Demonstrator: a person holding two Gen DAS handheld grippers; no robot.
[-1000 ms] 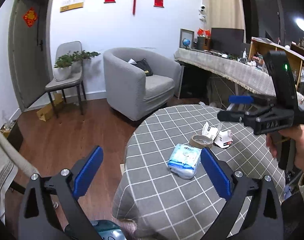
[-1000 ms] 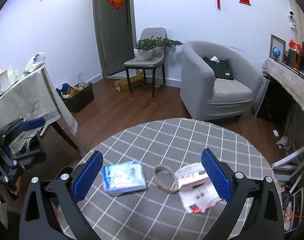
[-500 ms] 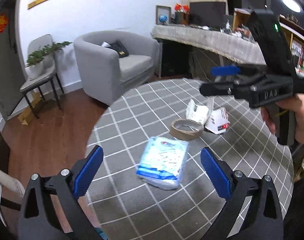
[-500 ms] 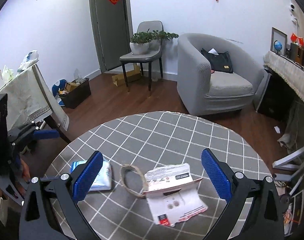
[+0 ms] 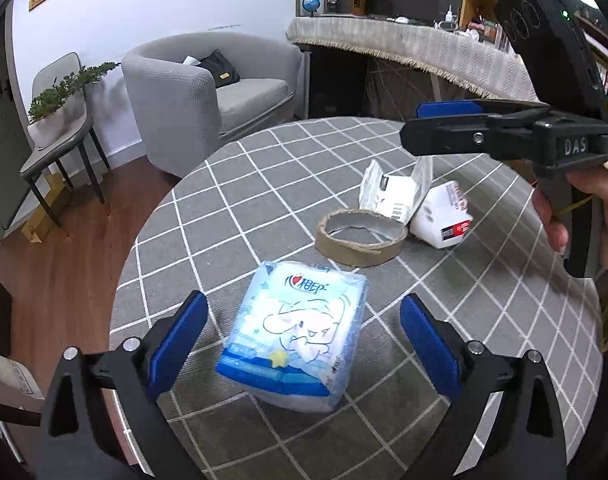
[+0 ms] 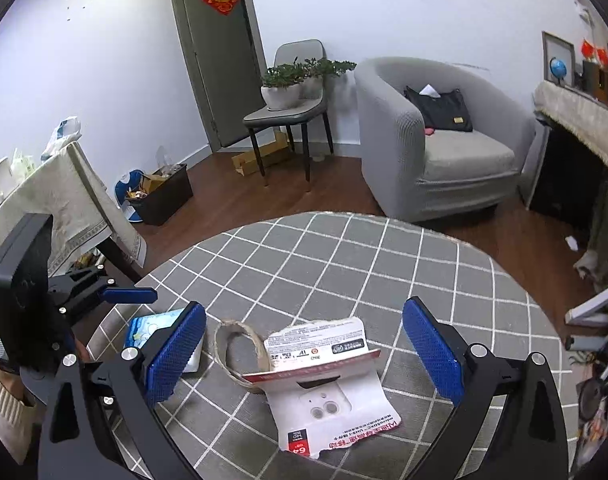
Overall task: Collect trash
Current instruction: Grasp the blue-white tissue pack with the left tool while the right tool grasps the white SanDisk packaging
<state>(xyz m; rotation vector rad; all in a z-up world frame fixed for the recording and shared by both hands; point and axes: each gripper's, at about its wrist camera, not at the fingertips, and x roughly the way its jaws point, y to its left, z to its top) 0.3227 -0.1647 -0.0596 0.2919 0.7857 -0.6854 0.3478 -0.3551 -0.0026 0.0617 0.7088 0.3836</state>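
Left wrist view: left gripper (image 5: pixel 302 330) jaws spread wide, empty, straddling the tissue pack (image 5: pixel 294 336) on the table (image 5: pixel 264 184). Right wrist view: right gripper (image 6: pixel 304 350) likewise agape over the torn card packaging (image 6: pixel 328 384), tape ring (image 6: pixel 240 348) alongside. Nothing collected yet; all three items remain.

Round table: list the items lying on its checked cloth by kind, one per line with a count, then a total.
Tissue pack: 1
Empty tape roll: 1
Torn white card packaging: 1
Total: 3, all on the checked cloth. The left gripper and the right gripper are open and hold nothing.
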